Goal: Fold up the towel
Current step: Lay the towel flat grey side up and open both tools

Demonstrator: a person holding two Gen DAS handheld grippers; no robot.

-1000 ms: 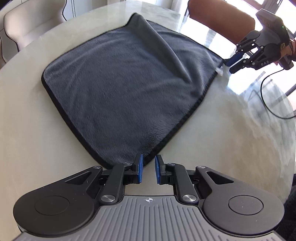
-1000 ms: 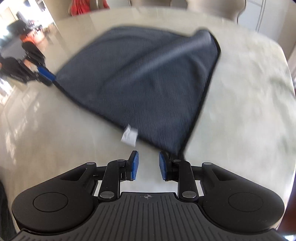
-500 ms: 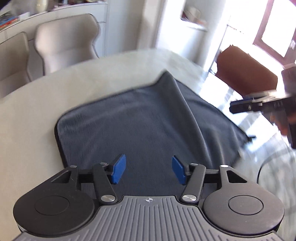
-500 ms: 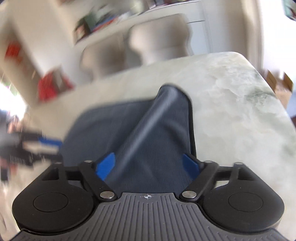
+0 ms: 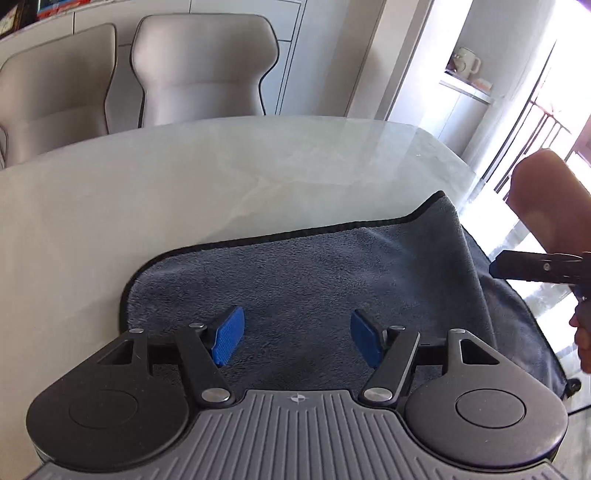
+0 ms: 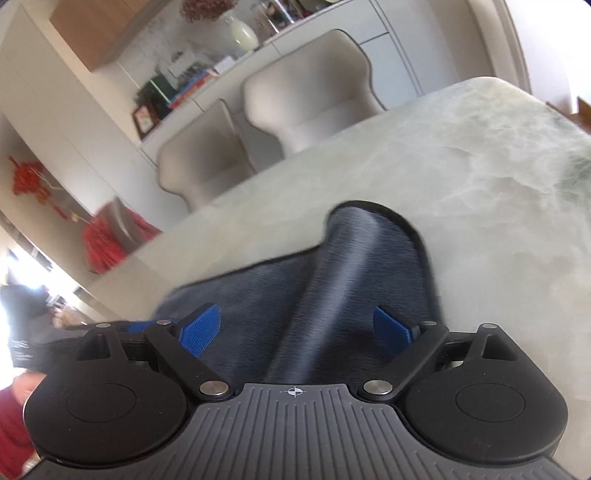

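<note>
A dark grey towel with a black hem lies spread on the pale marble table, with a raised crease running to its far corner. My left gripper is open and empty, its blue pads above the towel's near part. My right gripper is open and empty too, over the same towel astride the crease. The right gripper also shows at the right edge of the left wrist view. The left gripper shows dimly at the left of the right wrist view.
Two beige chairs stand behind the far table edge. A brown chair back is at the right. Shelves with books and a vase line the wall. Bare marble lies beyond and left of the towel.
Both grippers opened wide and moved from the towel's near corners forward over the towel, tilting up so the room shows. The towel stayed spread.
</note>
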